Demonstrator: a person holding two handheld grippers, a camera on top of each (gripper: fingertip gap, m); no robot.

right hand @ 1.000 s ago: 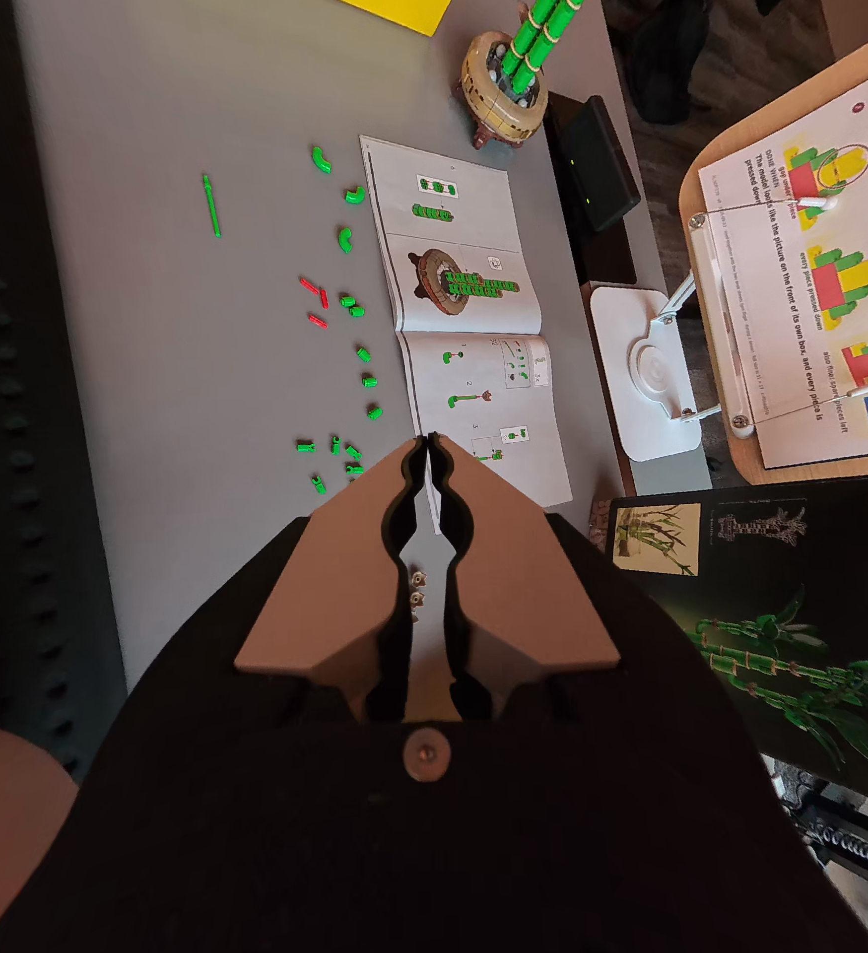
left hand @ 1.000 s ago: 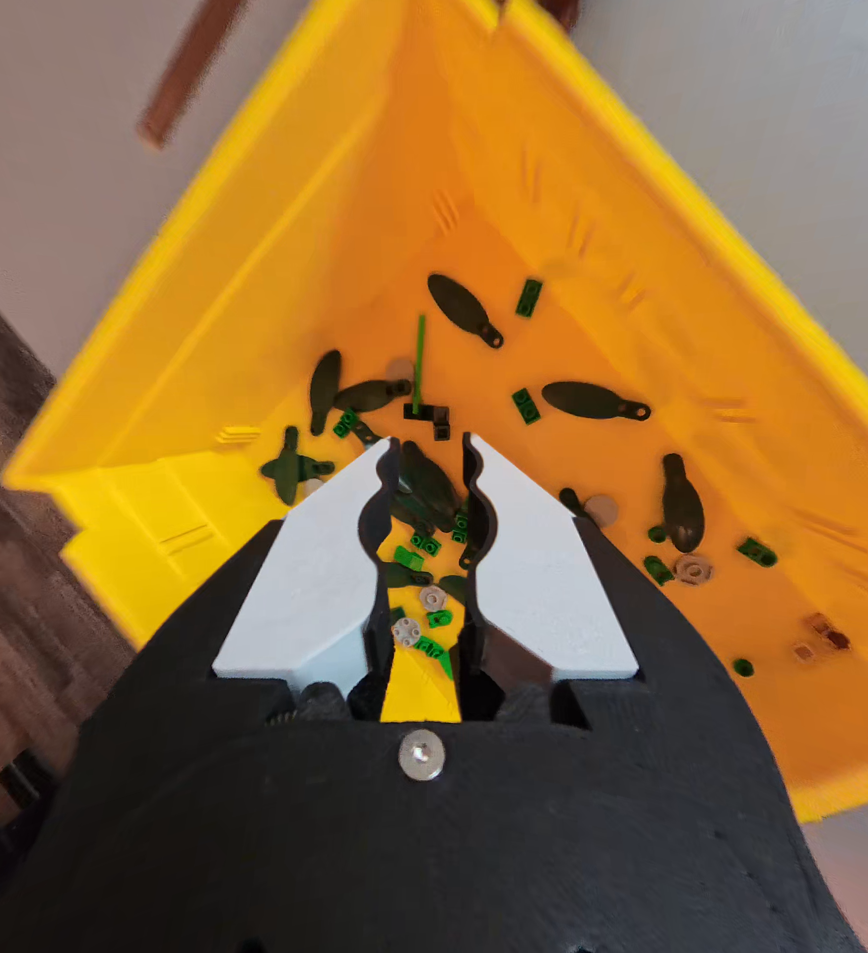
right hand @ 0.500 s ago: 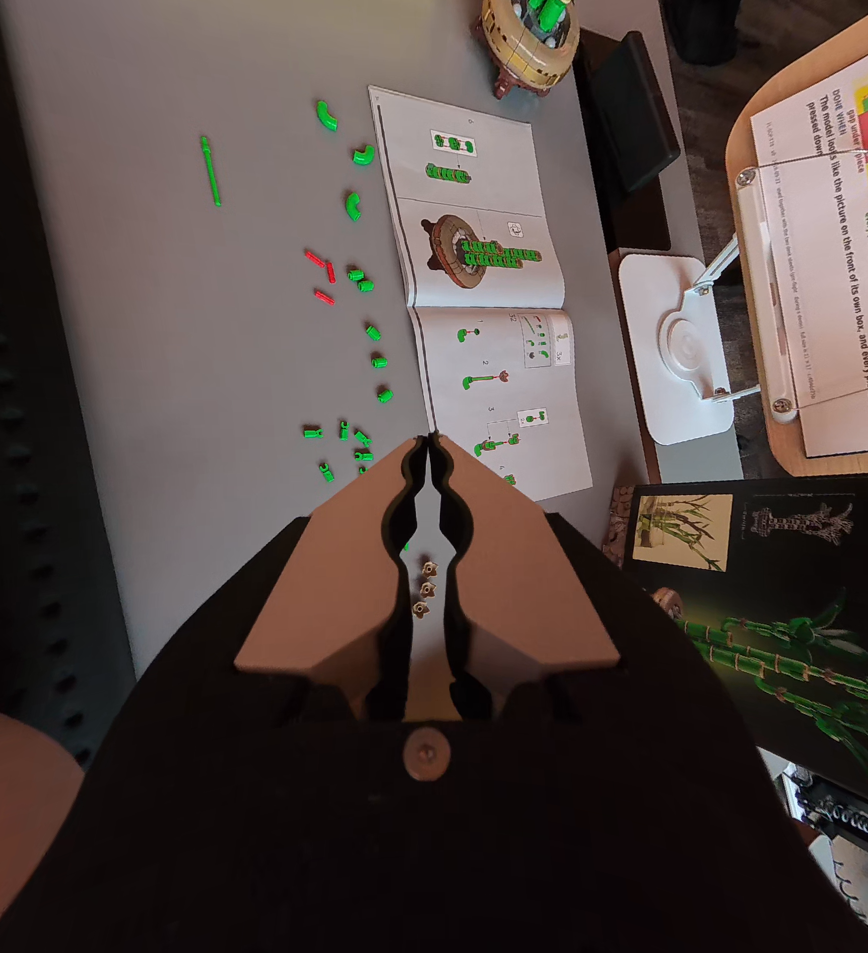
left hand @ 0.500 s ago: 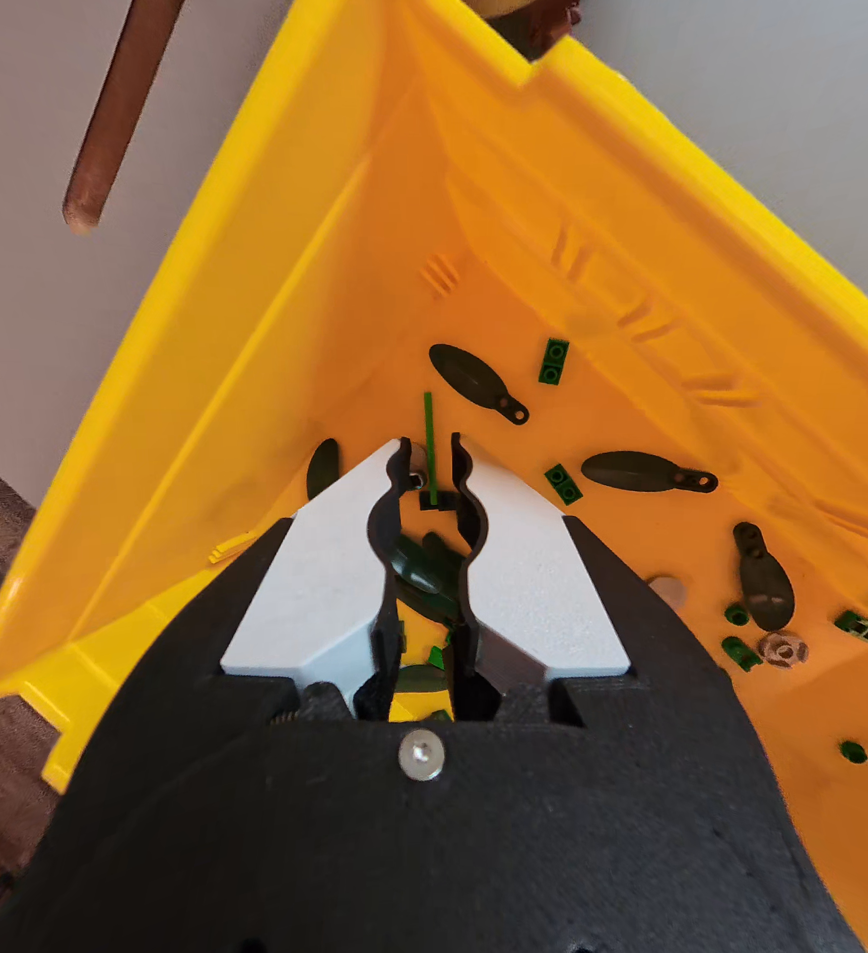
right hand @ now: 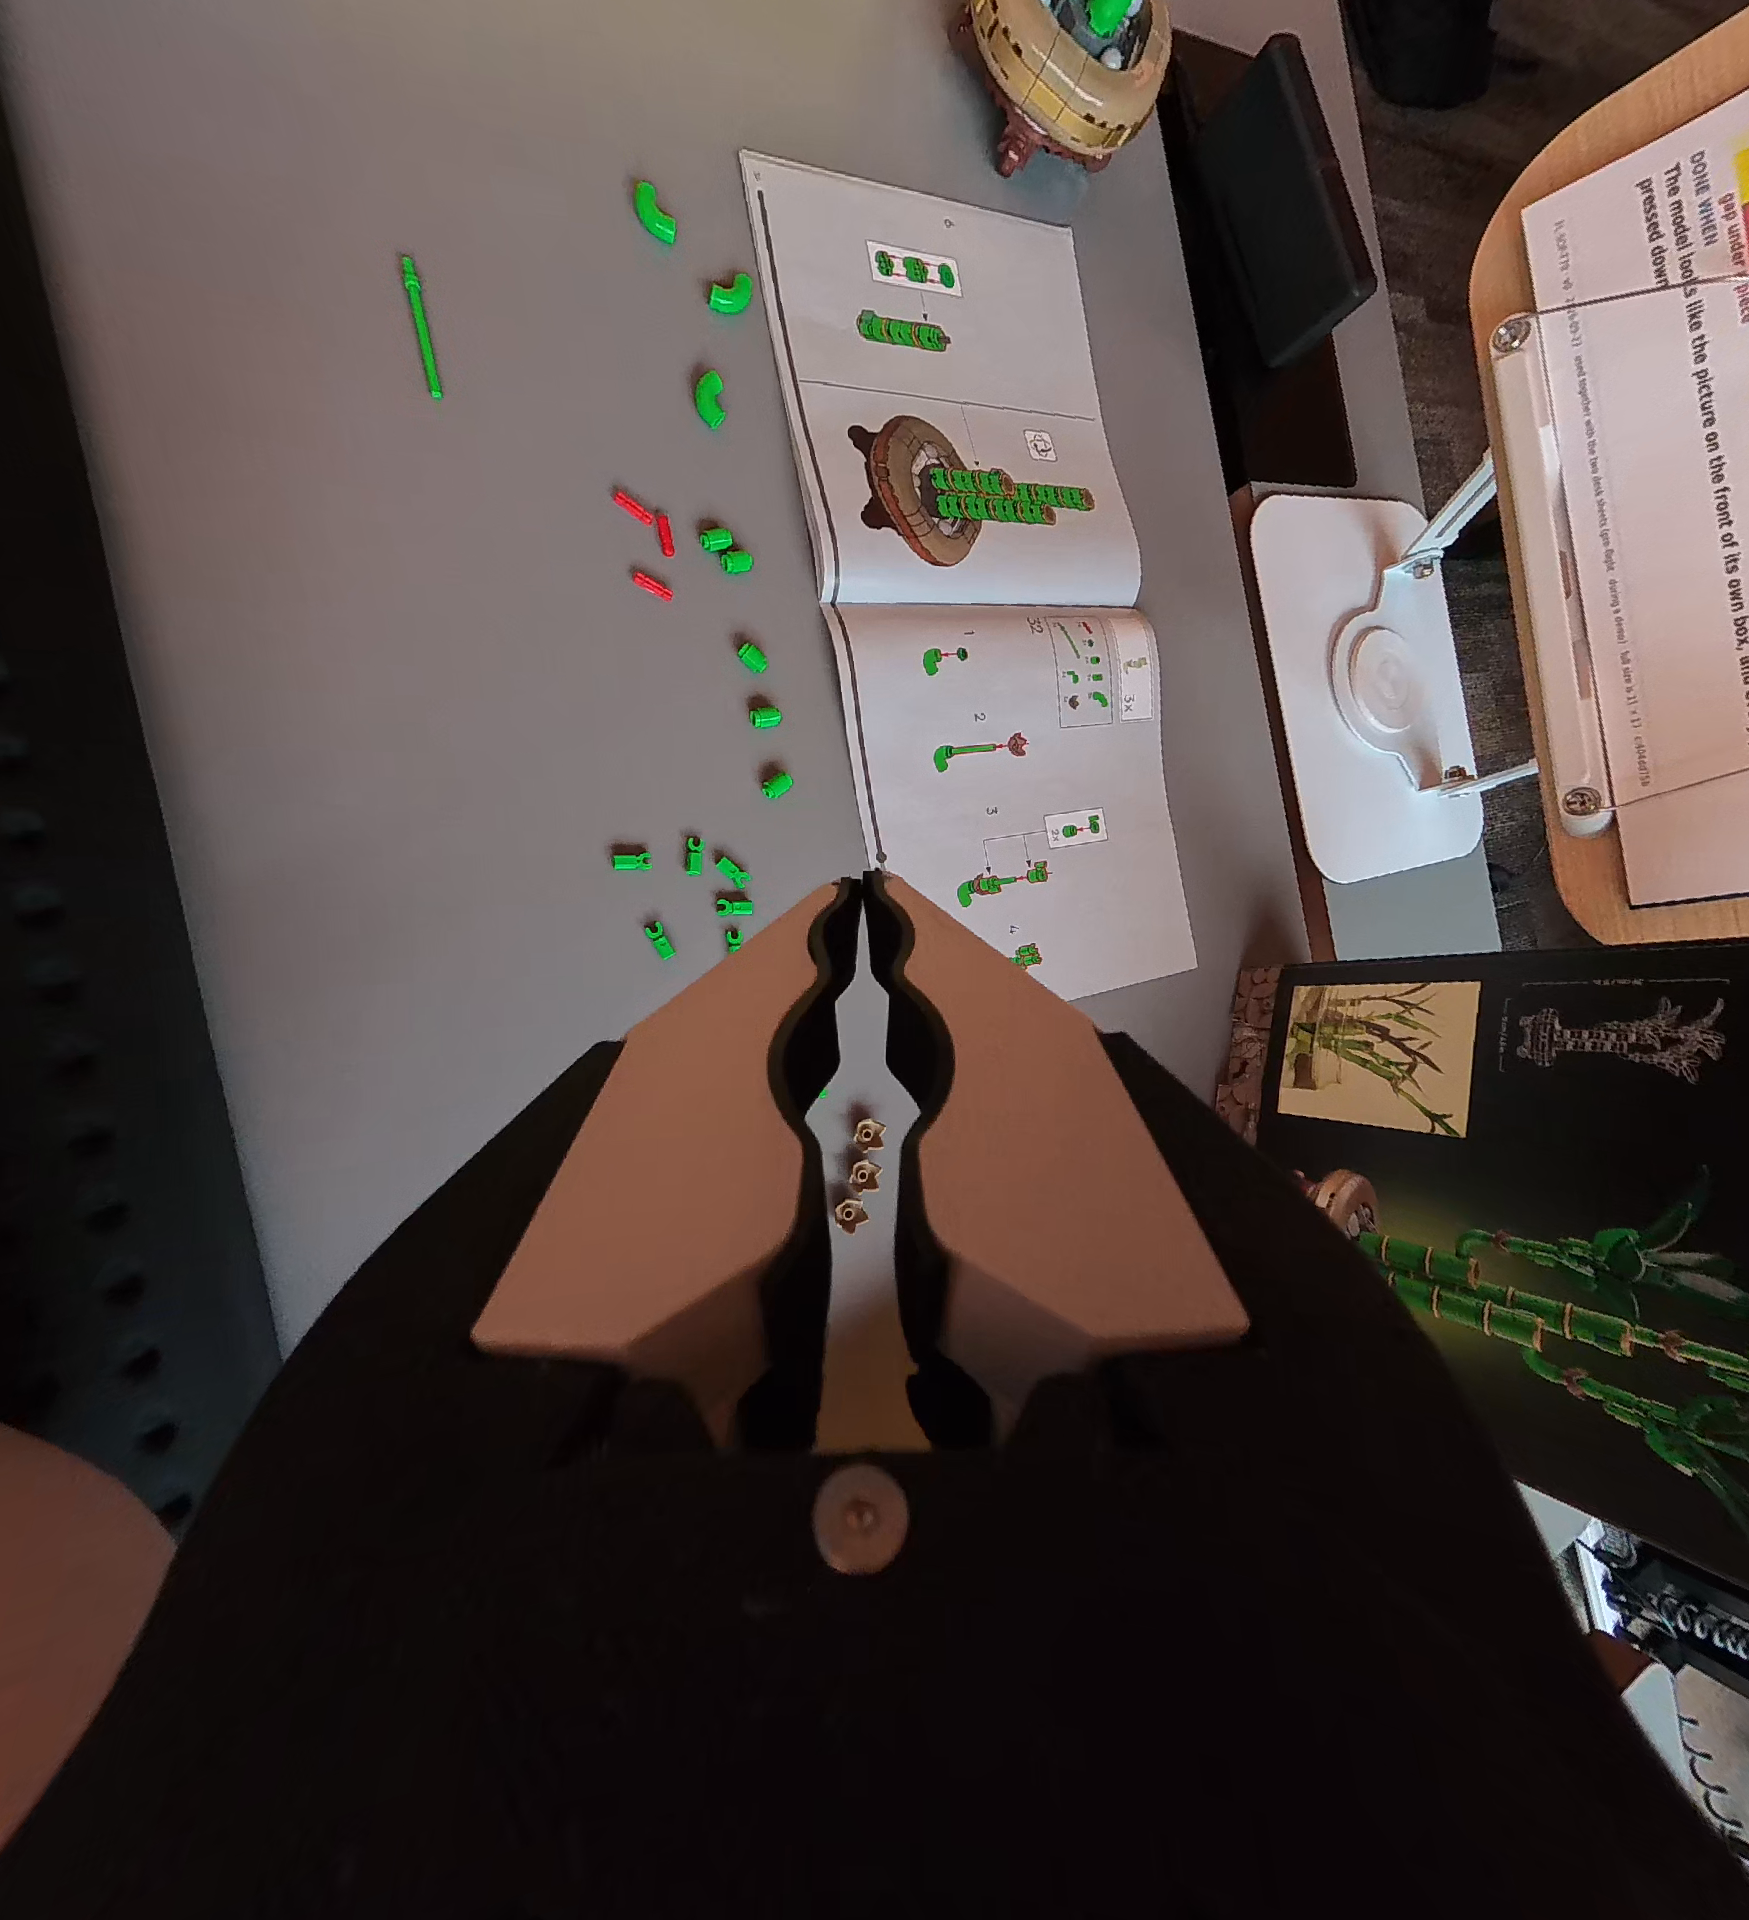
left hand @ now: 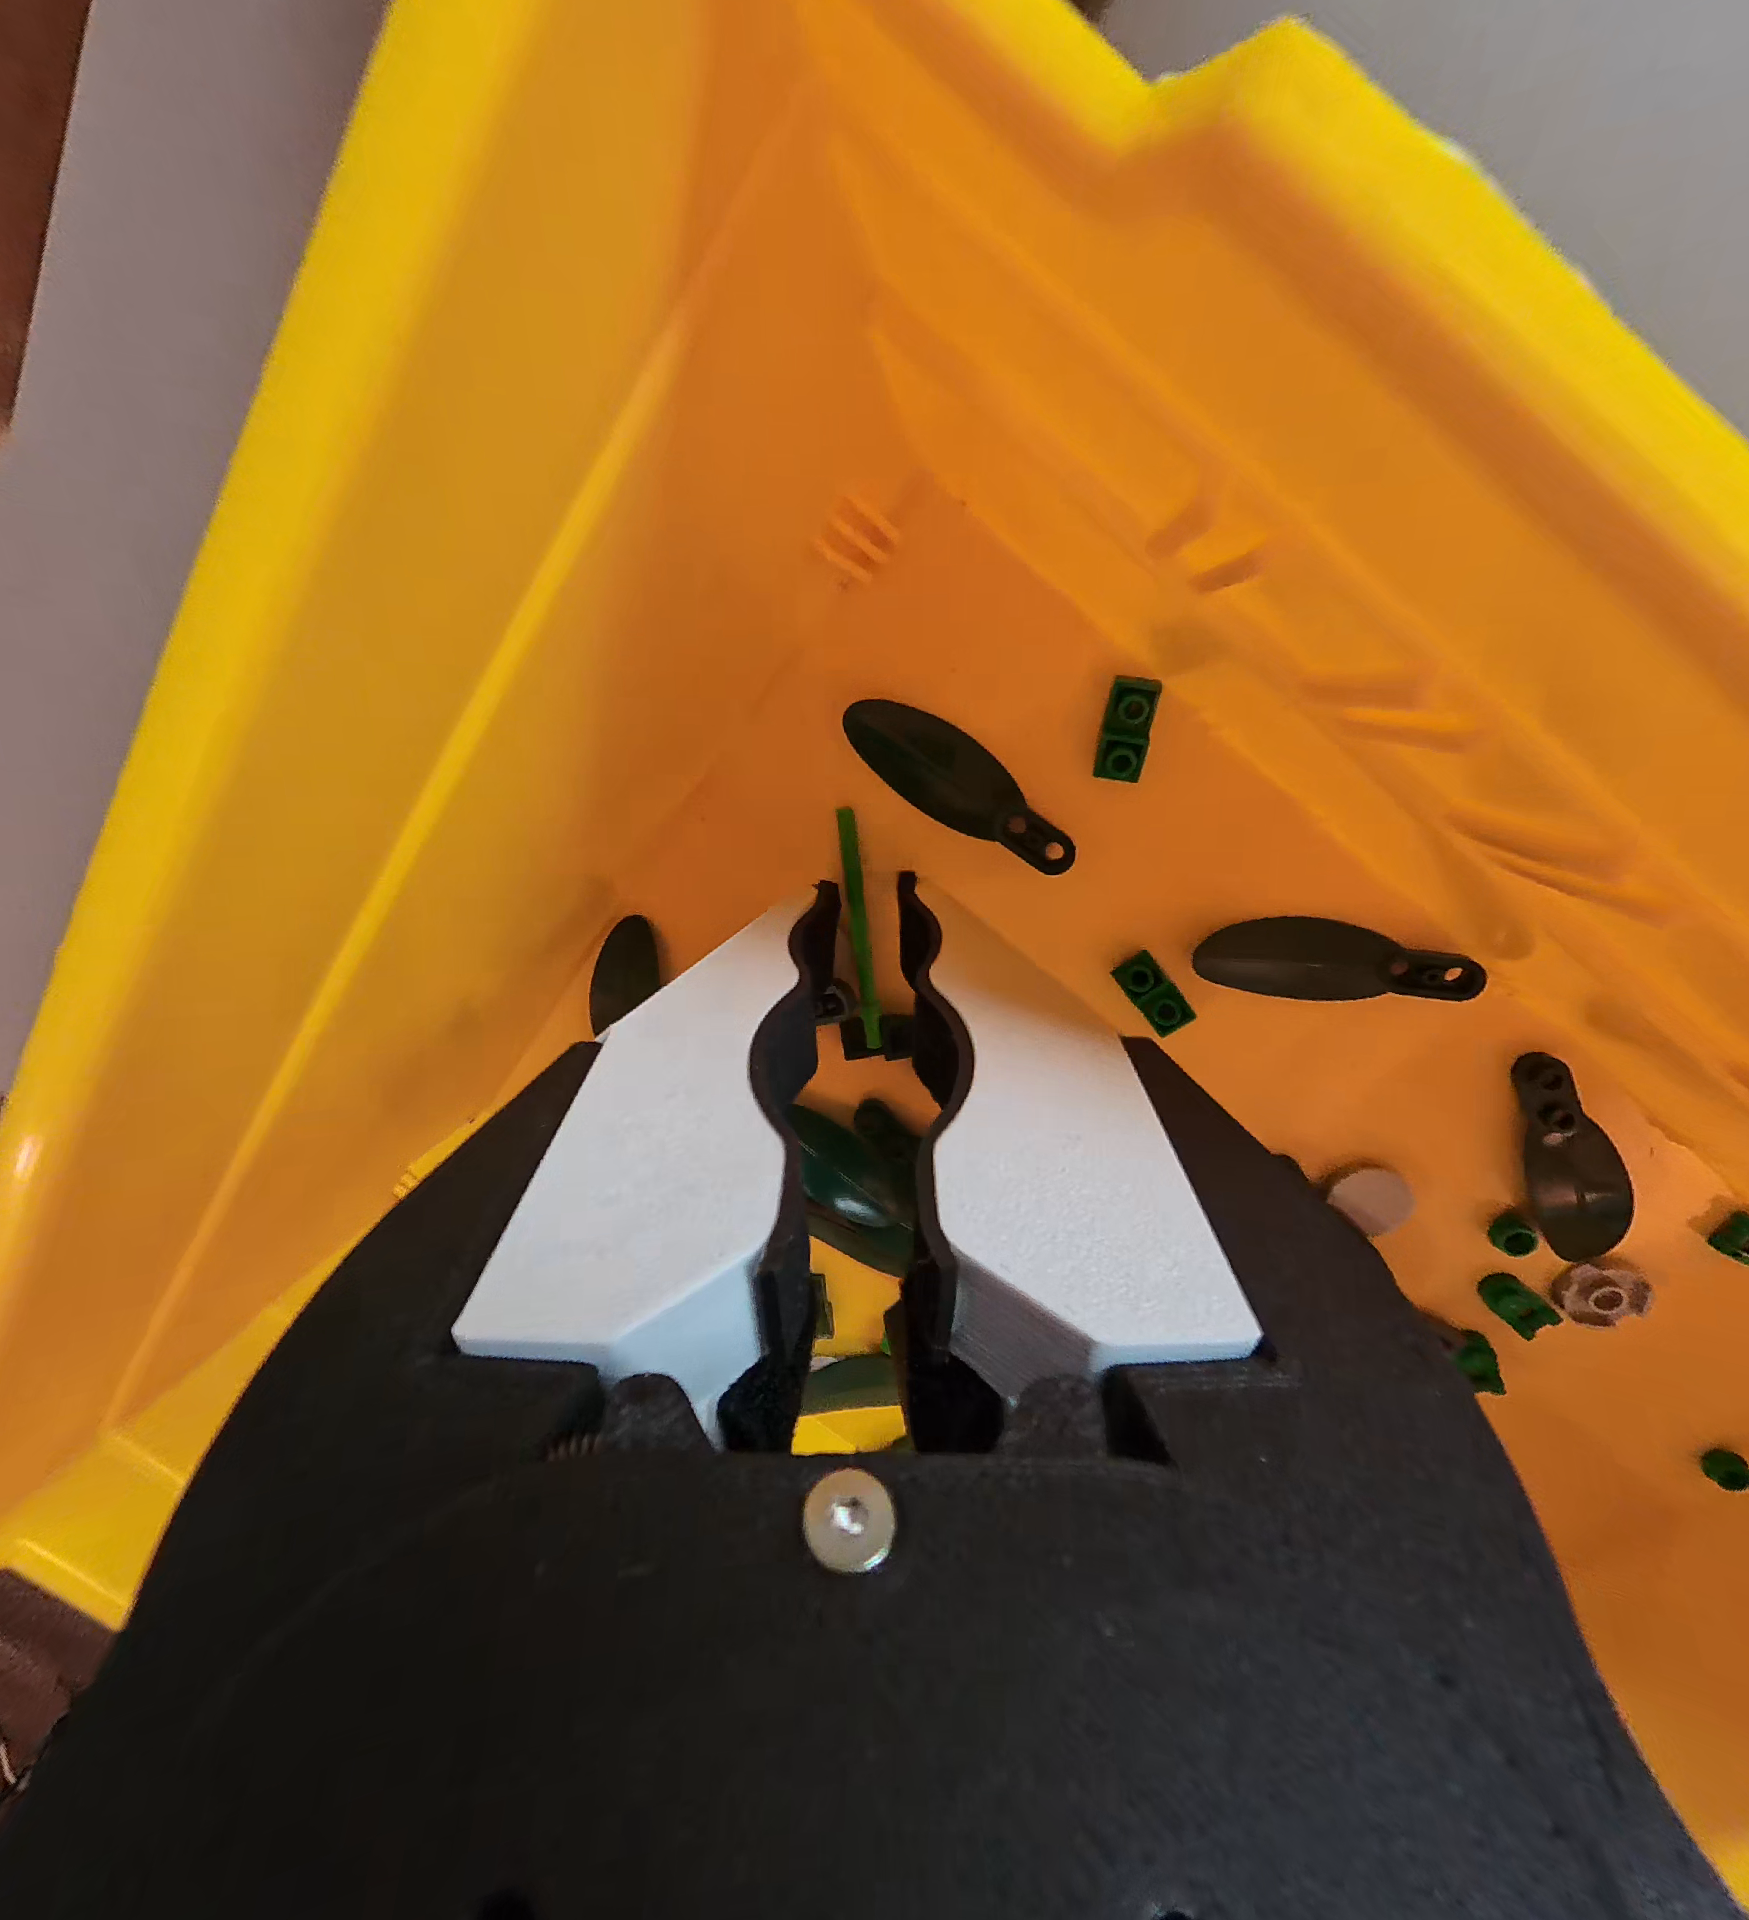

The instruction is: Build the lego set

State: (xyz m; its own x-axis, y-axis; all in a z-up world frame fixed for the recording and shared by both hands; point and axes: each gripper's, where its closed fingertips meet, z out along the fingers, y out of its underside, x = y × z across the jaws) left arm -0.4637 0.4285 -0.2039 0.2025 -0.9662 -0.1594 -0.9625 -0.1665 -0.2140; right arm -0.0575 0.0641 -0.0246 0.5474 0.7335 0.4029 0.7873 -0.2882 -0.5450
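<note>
Now green rod, between hand-held gripper tips

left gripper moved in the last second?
Yes. The left gripper has gone deeper into the yellow bin, toward its far corner: its tips now flank the thin green rod, which earlier lay ahead of them.

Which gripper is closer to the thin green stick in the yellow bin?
Left. The left gripper has the thin green stick between its open tips, inside the yellow bin. The right gripper hovers over the gray table.
</note>
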